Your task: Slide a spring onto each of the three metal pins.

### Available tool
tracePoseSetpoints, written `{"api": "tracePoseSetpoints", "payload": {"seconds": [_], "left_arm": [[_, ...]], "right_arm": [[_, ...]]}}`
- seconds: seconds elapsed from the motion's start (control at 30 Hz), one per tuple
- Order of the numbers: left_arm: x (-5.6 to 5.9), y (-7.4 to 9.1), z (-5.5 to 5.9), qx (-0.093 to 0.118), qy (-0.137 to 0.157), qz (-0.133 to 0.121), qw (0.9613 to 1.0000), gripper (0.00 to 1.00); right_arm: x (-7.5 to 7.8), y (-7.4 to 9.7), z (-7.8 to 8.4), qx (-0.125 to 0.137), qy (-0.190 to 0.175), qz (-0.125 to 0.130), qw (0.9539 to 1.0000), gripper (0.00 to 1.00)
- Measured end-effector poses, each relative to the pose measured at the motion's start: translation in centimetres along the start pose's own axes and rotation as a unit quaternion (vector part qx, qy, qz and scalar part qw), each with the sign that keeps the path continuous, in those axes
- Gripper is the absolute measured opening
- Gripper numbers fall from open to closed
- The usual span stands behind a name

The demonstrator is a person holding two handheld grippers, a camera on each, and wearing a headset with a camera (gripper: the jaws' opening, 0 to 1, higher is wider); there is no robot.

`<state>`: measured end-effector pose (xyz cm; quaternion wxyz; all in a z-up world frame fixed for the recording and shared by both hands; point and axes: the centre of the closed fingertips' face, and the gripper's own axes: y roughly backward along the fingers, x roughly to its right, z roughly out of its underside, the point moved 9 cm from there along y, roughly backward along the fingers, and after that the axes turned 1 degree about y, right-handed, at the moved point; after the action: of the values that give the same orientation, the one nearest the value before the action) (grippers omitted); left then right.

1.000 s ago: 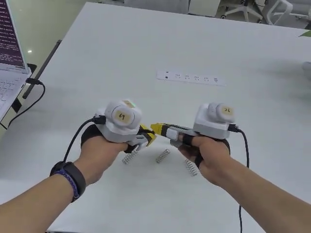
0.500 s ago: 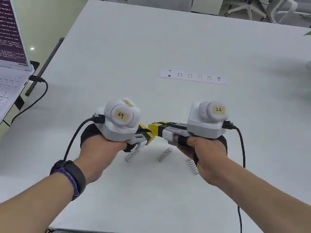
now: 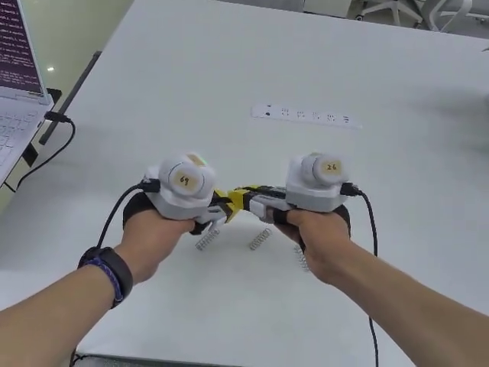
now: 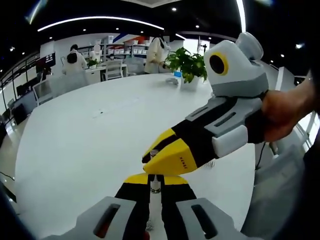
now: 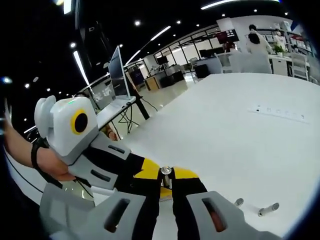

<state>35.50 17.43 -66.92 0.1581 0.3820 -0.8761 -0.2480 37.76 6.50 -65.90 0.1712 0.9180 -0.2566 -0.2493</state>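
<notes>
The left hand (image 3: 157,233) and the right hand (image 3: 317,238) hold the two tools tip to tip just above the desk (image 3: 229,76). The right tool (image 5: 166,184) has its jaws closed on a metal pin (image 5: 165,172), seen end-on between the yellow tips. The left tool (image 4: 156,181) has its jaws nearly together on a small metal part (image 4: 156,186); I cannot tell whether it is a pin or a spring. Under the tools a spring (image 3: 206,240), a second spring (image 3: 260,238) and a third spring (image 3: 302,260) lie on the desk, the third partly behind the right hand. Farther off lies a white power strip (image 3: 299,115), well apart from the springs. An open laptop (image 3: 17,61) sits at the left edge.
</notes>
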Motion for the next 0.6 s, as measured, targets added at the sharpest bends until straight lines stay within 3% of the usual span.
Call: {"api": "tracePoseSetpoints", "payload": {"seconds": [0.27,0.6], "left_arm": [[-0.9,-0.9,1.0,0.014,-0.005,-0.005,0.9999,0.00],[-1.8,-1.6,1.9,0.012,-0.007,-0.012,0.9998,0.00]], "right_arm": [[0.5,-1.5,0.2,-0.010,0.021,0.008,0.9997,0.06],[1.2,-2.9,0.7,-0.024,0.036,0.006,0.9991,0.06]]}}
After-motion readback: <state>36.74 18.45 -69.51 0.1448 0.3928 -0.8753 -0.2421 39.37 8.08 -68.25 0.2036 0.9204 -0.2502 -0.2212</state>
